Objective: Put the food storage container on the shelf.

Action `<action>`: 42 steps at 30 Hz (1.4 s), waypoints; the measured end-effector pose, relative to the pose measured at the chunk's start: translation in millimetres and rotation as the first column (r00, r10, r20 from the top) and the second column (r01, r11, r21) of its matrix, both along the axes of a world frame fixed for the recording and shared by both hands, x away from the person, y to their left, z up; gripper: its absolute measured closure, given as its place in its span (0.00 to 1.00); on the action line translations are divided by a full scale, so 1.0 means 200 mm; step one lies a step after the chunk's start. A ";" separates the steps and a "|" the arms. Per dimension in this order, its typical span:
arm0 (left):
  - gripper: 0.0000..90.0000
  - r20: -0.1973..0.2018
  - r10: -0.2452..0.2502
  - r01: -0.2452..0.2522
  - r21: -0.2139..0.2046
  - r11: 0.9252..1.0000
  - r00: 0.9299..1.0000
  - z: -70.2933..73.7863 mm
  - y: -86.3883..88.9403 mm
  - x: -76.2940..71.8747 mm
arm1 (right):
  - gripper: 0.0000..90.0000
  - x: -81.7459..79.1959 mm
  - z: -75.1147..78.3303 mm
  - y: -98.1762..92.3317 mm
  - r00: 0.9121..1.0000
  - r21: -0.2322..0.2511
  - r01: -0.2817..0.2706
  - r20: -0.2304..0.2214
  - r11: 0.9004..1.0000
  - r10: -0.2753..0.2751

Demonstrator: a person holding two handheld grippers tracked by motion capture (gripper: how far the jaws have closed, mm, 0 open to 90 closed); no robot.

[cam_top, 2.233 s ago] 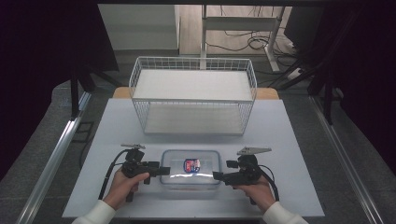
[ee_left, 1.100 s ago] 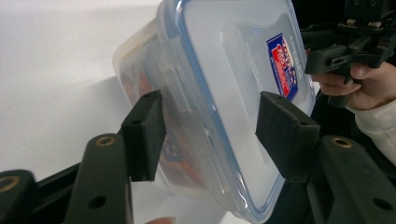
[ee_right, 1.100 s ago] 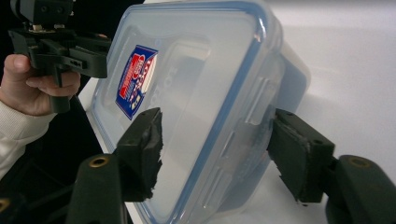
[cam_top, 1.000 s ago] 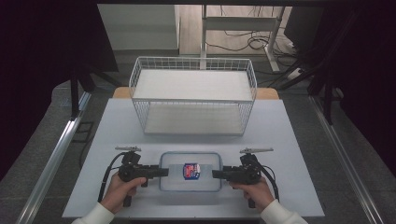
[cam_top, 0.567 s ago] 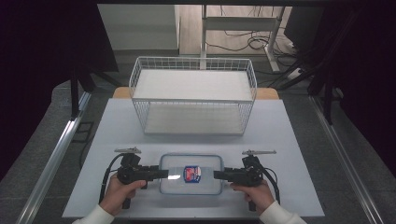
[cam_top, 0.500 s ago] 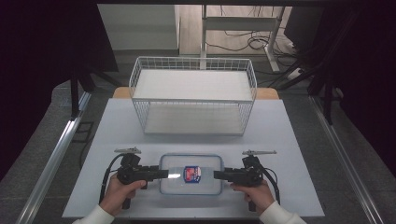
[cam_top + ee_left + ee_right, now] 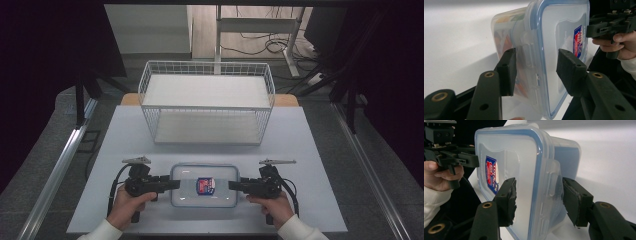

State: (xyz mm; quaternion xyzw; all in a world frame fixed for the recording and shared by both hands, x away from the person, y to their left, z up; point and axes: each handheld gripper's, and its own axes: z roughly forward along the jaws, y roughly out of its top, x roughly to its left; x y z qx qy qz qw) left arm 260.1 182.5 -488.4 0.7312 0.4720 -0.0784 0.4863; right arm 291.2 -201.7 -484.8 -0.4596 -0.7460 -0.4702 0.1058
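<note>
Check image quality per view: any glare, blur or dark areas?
High view: dark surroundings, table evenly lit, container sharp. Left gripper view: white tabletop washed out, near jaws soft. Right gripper view: the same bright tabletop, lid label readable as a blur.

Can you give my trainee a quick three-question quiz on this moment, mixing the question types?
1. True or false: the left hand-held gripper has its jaws open astride a side latch of the lidded plastic container.
2. Multiple choice: where does the white wire basket stand? A) on the container's lid B) on the table, beyond the container C) on the floor
3. Fill the gap: the right hand-held gripper comes at the container from the end ______ the left one.

Key: 1 true; 2 B; 3 opposite
</note>
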 end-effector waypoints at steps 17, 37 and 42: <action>0.58 0.048 -0.005 0.005 0.001 1.000 0.999 0.03 0.00 0.07 | 0.52 0.07 0.05 0.00 0.998 -0.001 -0.004 0.057 1.000 0.004; 0.58 0.088 -0.003 0.005 -0.019 1.000 0.996 0.09 0.02 0.24 | 0.53 0.22 0.15 0.01 0.990 0.000 0.002 0.141 1.000 -0.003; 0.58 0.105 0.000 0.001 -0.016 1.000 0.994 0.11 0.02 0.29 | 0.53 0.28 0.17 0.01 0.988 0.002 0.003 0.157 1.000 -0.004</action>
